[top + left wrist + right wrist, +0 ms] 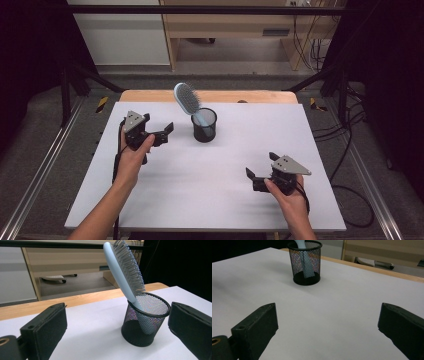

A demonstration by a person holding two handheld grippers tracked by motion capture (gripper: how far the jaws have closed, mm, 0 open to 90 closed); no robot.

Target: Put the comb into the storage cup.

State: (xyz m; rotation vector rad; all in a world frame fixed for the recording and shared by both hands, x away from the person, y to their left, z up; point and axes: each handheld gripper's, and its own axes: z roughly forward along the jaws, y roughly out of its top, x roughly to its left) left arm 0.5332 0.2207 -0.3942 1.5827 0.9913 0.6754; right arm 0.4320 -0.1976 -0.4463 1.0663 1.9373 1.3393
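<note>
brush in cup, both grippers wide and empty

cup [204, 125]: black mesh, upright on the white table [210, 190], toward the far edge, a little left of centre. brush [187, 99]: pale blue, handle down inside the cup, head up and leaning left and away, bristles facing right in the high view.

left gripper [160, 131]: held in the left hand [134, 155], just left of the cup, not touching it. jaws spread wide, nothing between them. in the left gripper view the cup [145, 320] and brush [125, 272] sit close ahead, right of centre.

right gripper [260, 170]: held in the right hand [290, 197], near the front right of the table, well apart from the cup. jaws wide, empty. in the right gripper view the cup [305, 262] stands far ahead.
</note>
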